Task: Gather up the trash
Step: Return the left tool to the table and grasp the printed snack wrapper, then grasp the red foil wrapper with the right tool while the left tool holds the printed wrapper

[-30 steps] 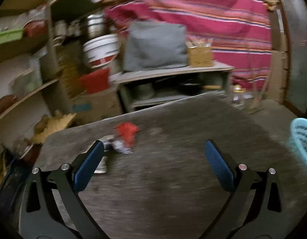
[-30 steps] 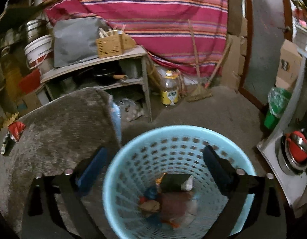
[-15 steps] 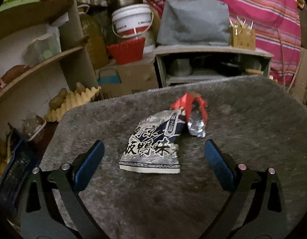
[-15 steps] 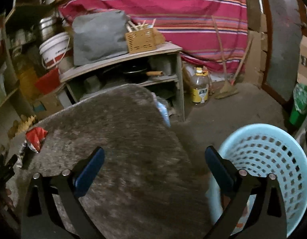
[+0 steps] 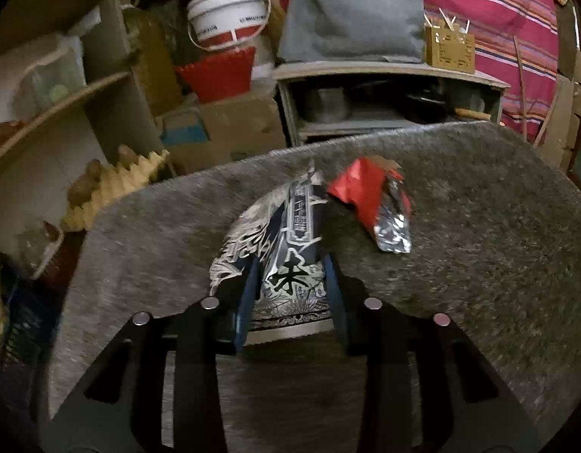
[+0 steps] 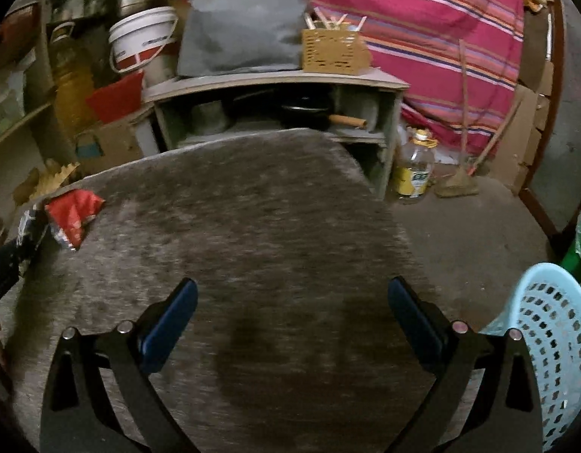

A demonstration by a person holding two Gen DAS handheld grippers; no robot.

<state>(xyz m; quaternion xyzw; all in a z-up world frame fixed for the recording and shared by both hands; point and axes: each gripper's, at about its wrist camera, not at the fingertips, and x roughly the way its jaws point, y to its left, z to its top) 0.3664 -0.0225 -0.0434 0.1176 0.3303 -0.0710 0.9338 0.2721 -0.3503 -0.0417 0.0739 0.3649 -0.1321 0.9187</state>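
- Left tongs [image 5: 290, 283] have just been closing; the blue-and-white snack packet [image 5: 279, 249] is pinched, on the grey surface [image 5: 479, 245].
- Lift is best kept clear of the red wrapper [image 5: 369, 196] touching it.
- Right tongs [image 6: 290, 324] are spread, empty.

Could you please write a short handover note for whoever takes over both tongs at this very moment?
Left tongs: jaws have just been closing, now pinching the dark printed snack bag on the grey table.
Right tongs: open, empty, over bare table.
Red foil wrapper: loose on the table, just beyond the bag.
Blue basket: on the floor, off the table's right side.
Done: bag gripped.
Left: lift the bag, drop it in the basket, then fetch the wrapper.
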